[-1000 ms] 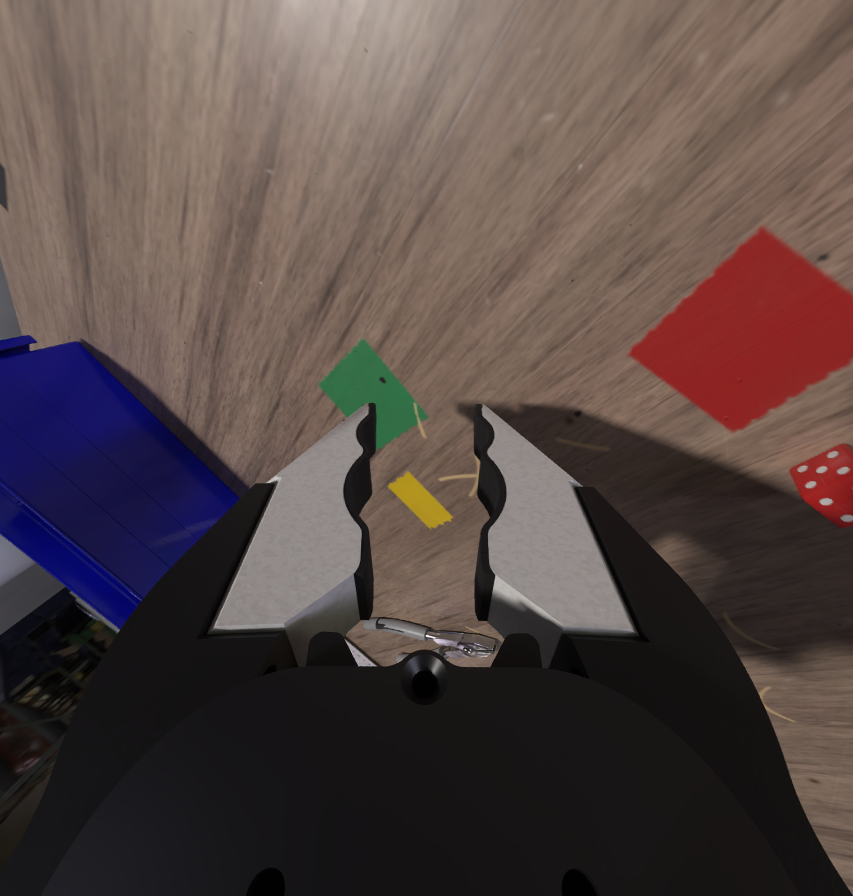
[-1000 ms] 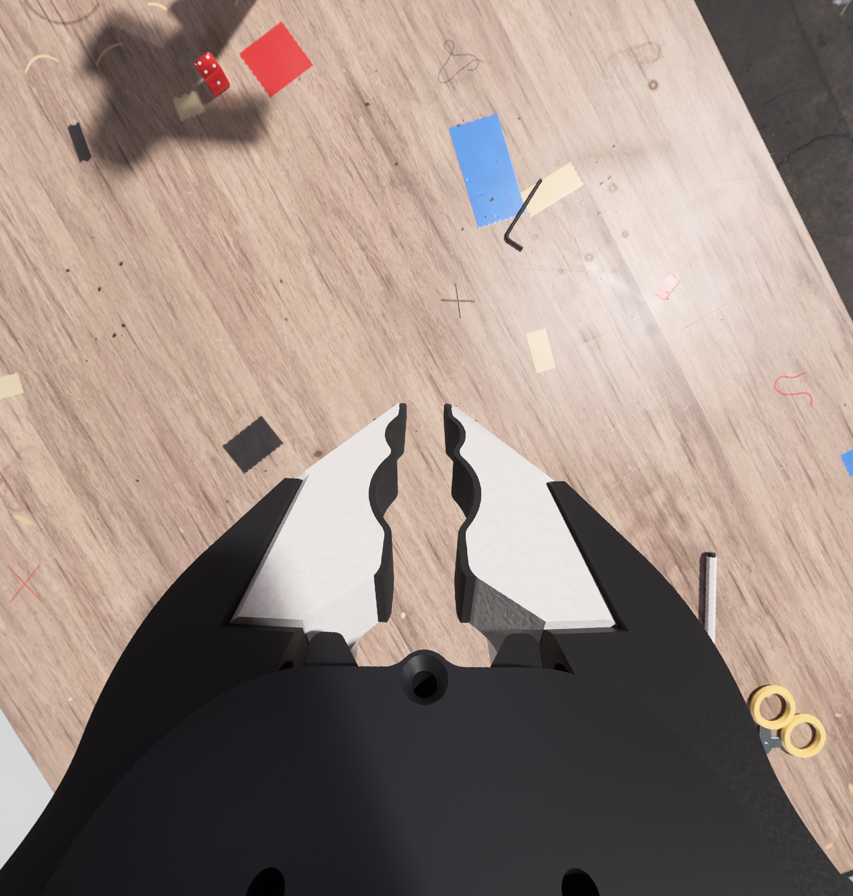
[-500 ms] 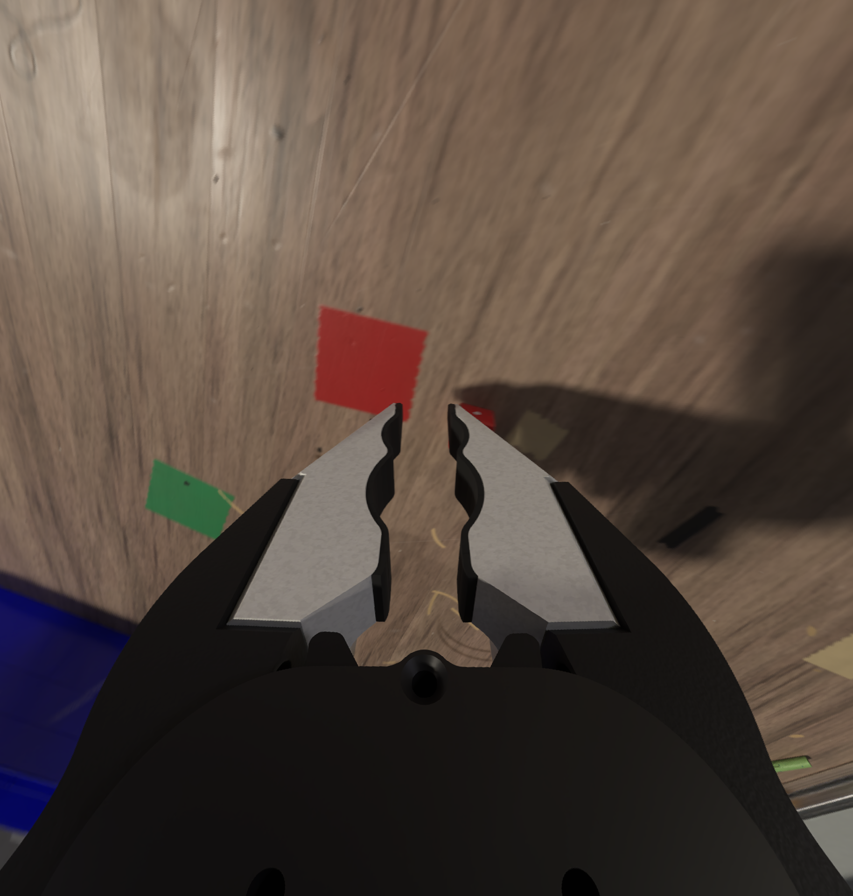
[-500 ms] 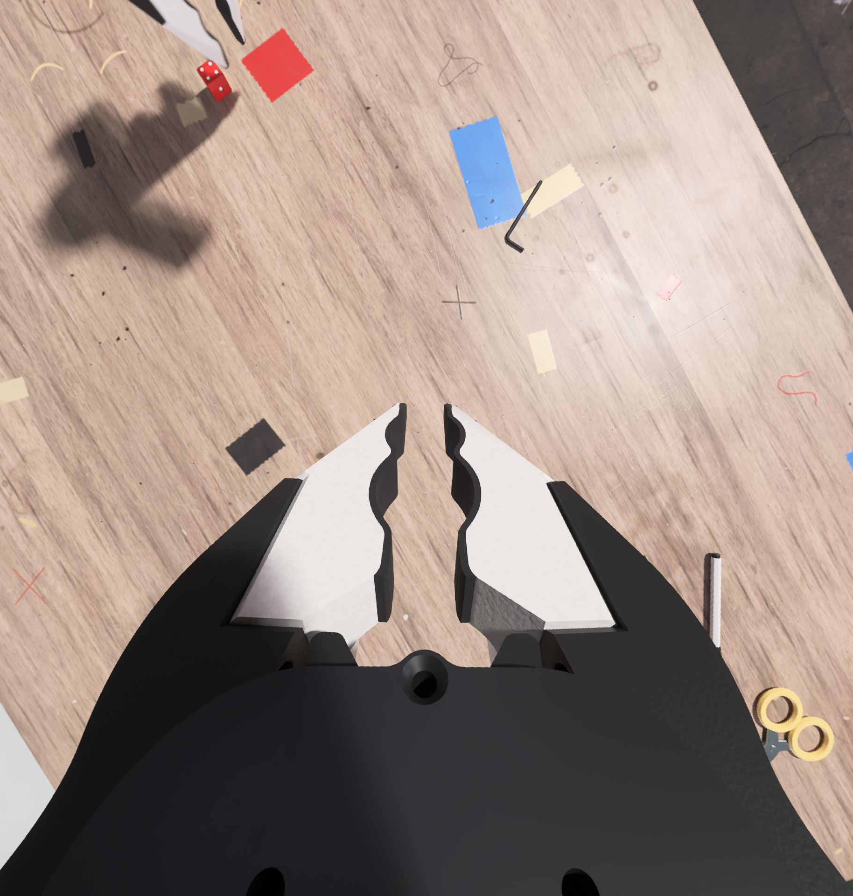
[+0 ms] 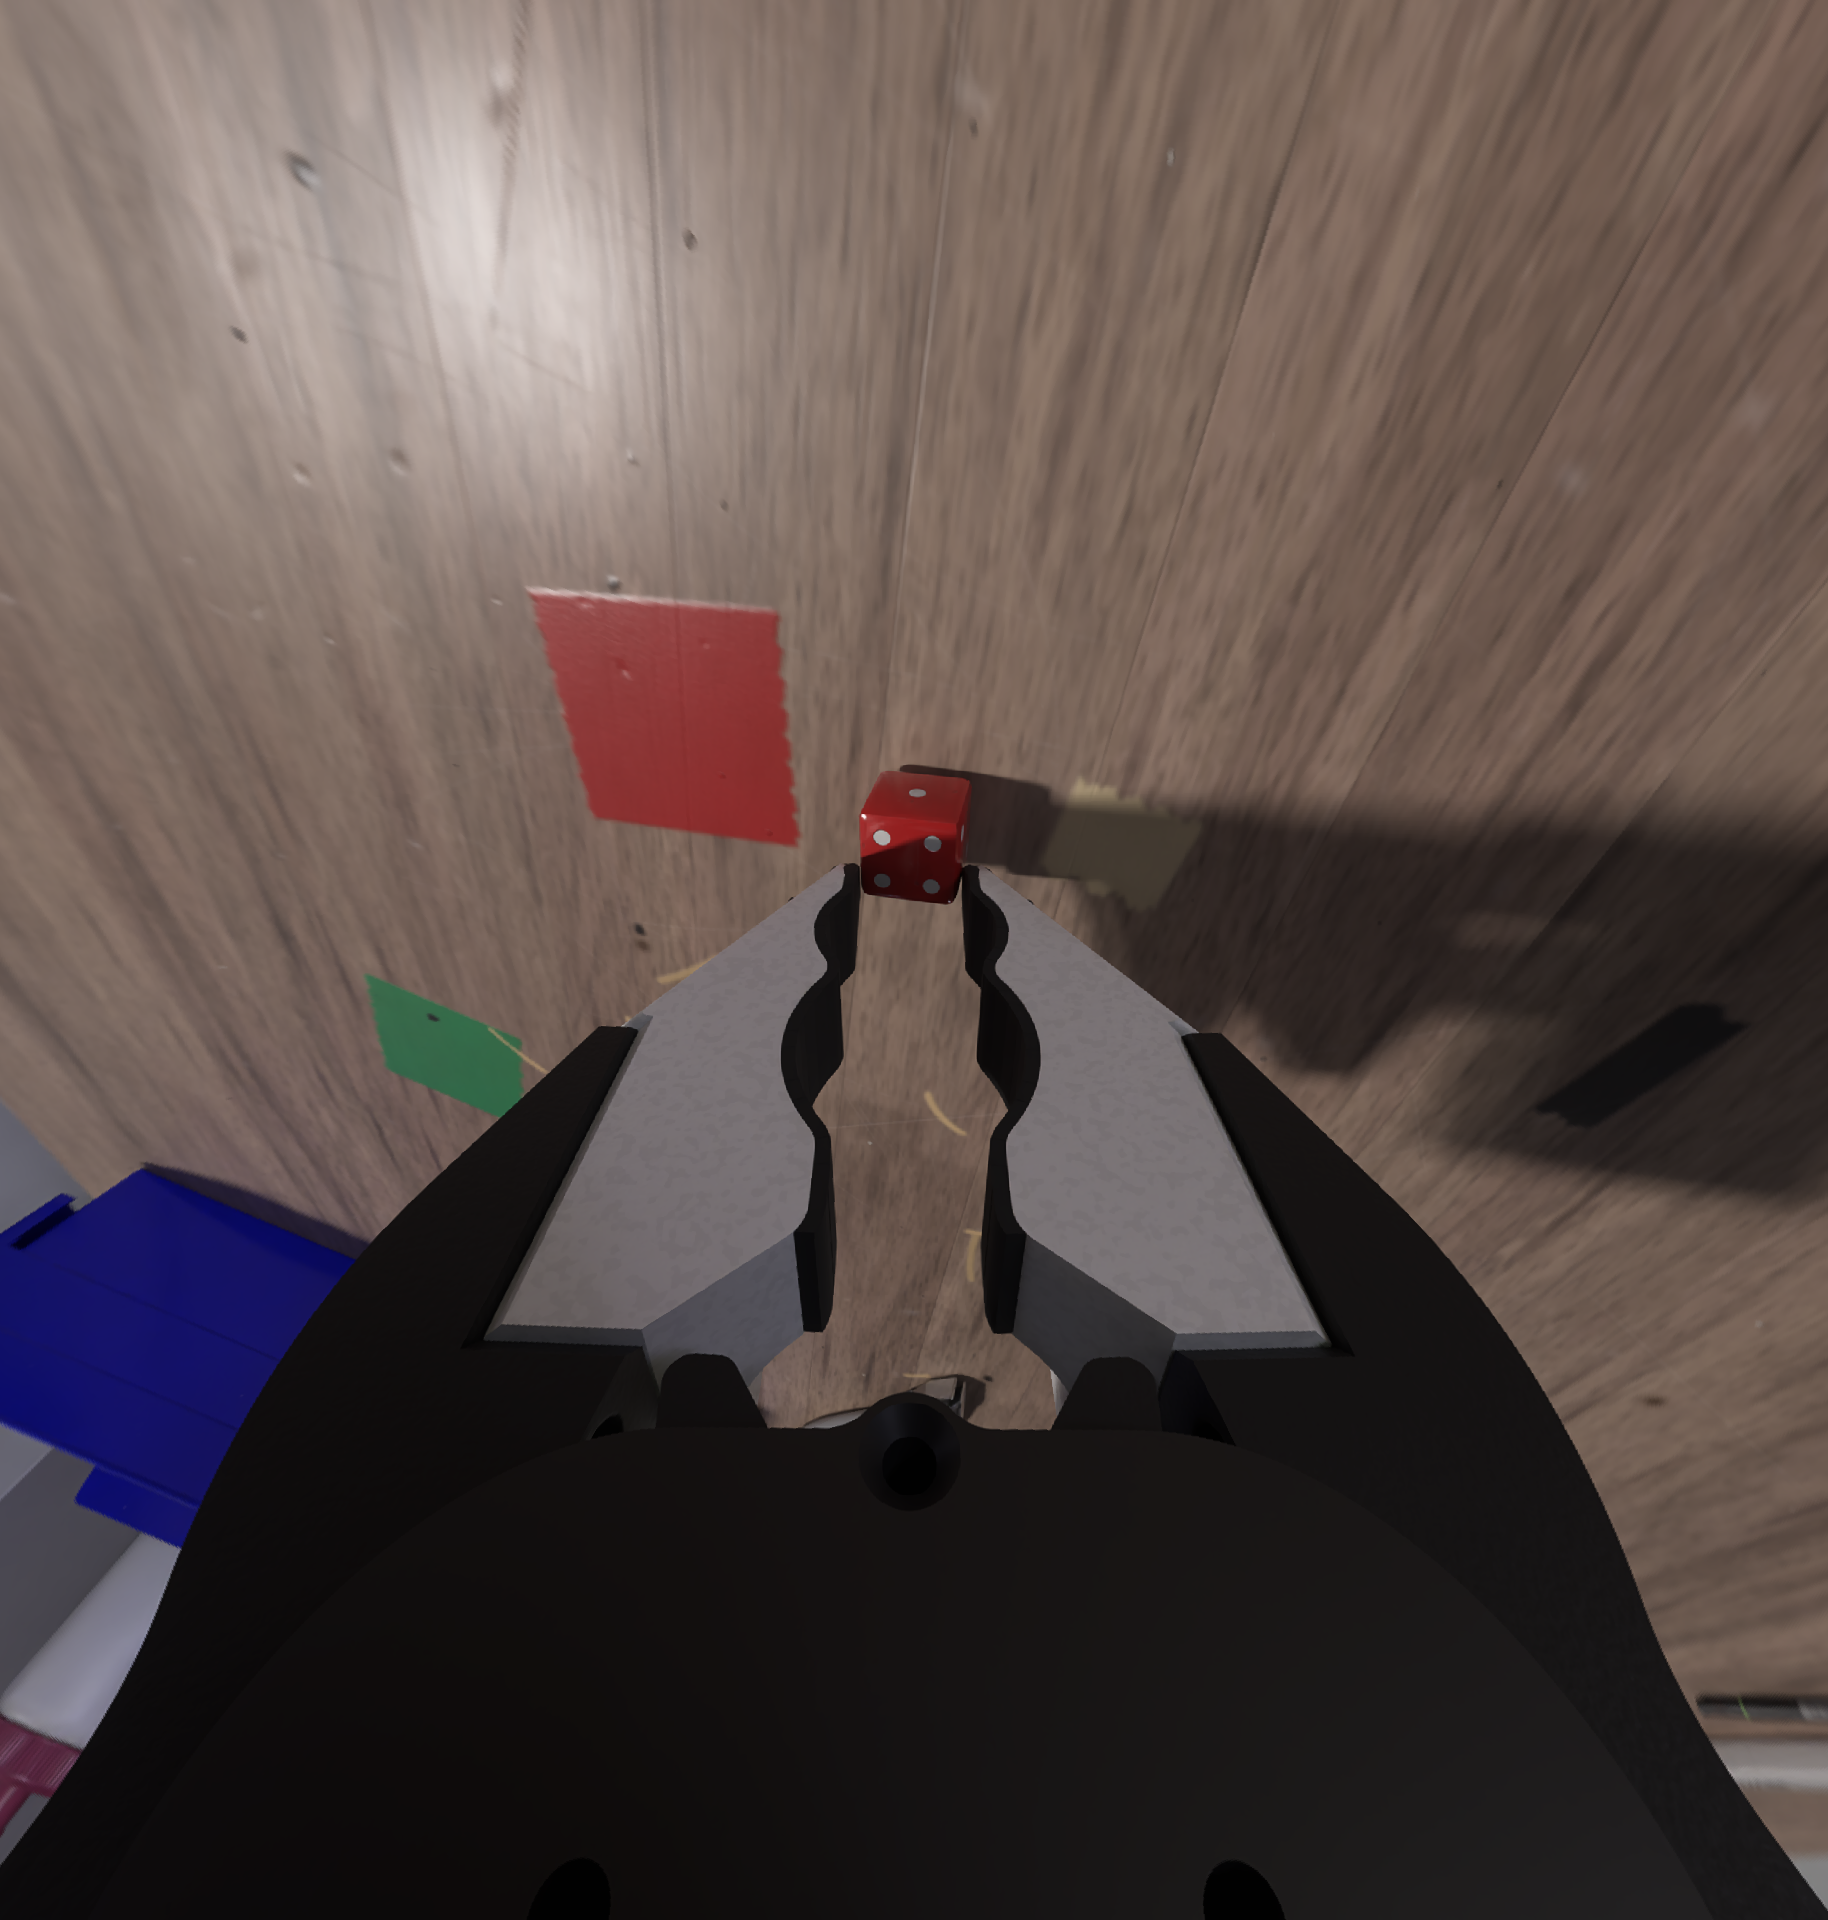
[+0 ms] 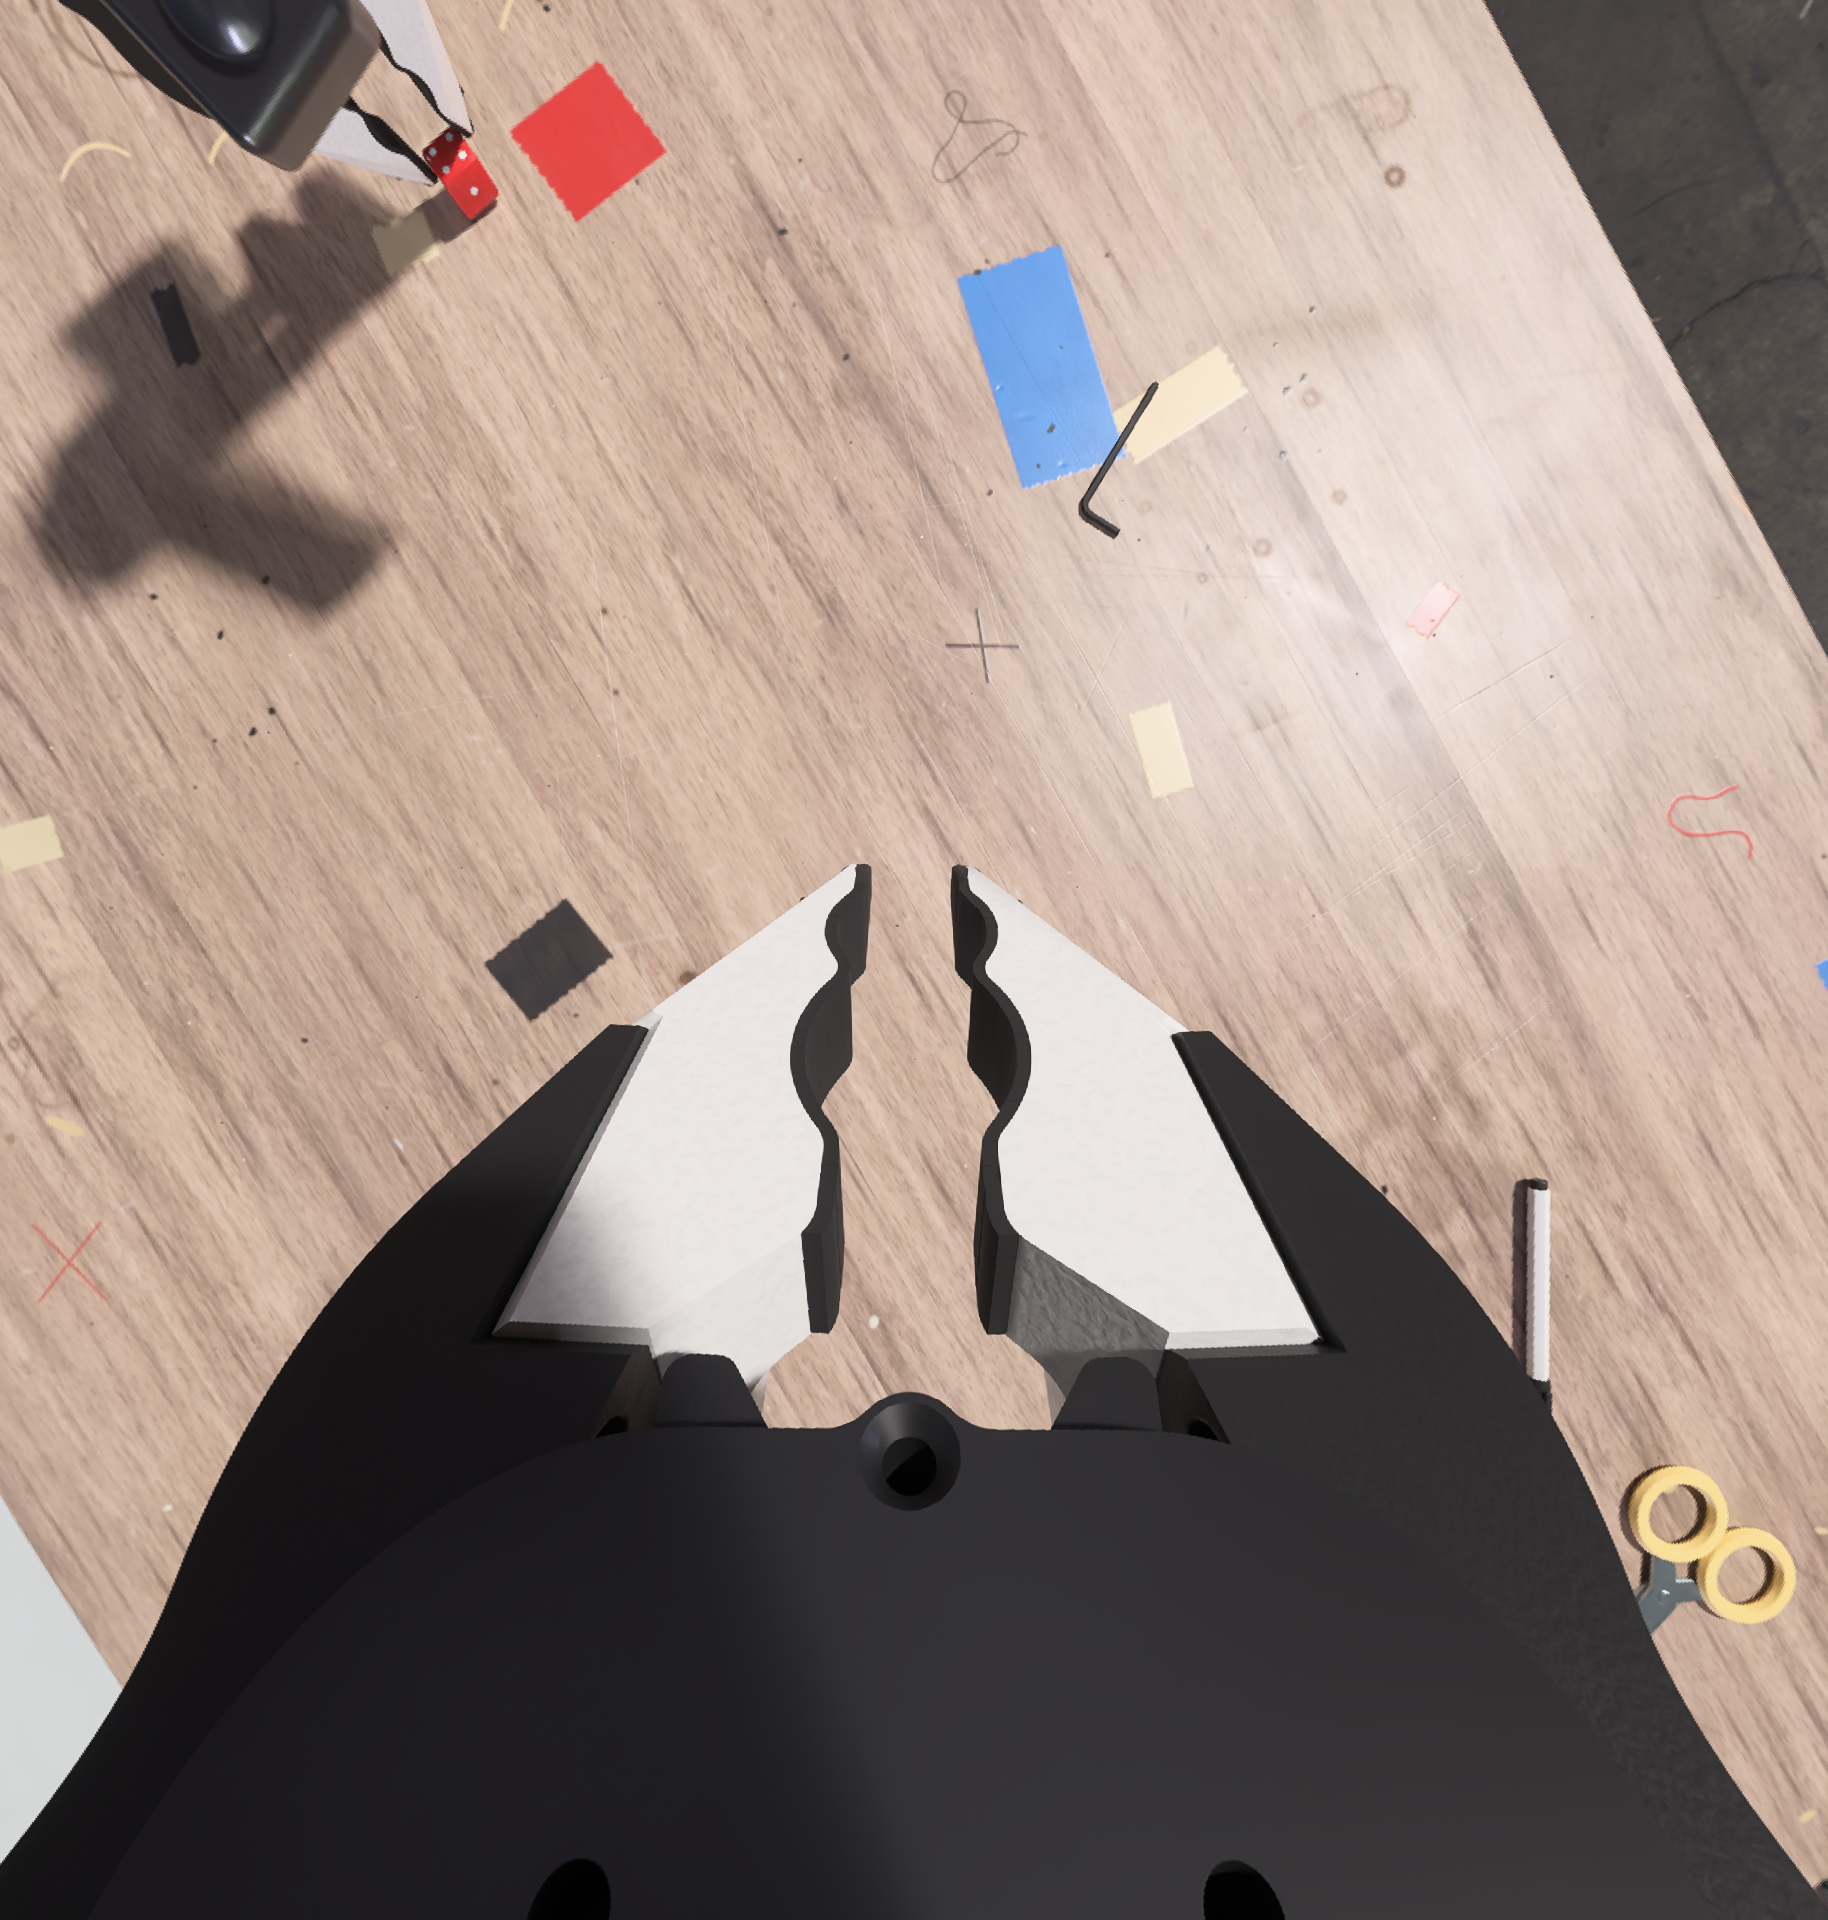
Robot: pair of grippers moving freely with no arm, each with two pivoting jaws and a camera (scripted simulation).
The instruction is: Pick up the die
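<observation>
In the left wrist view, the left gripper (image 5: 908, 883) has its fingers parted by a narrow gap, and the red die (image 5: 912, 836) sits on the wooden table (image 5: 1305, 416) just past the fingertips, in line with that gap, apparently not yet clamped. A red patch (image 5: 676, 715) lies just left of the die, a green patch (image 5: 440, 1042) lower left. The right gripper (image 6: 910, 883), slightly open and empty, hovers over bare wood at the frame's centre, with the die (image 6: 460, 175) far off at upper left.

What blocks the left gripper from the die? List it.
Nothing visible does. The left gripper is open, its tips right at the red die, with only bare wooden table around it. The red tape patch lies flat beside the die.
</observation>
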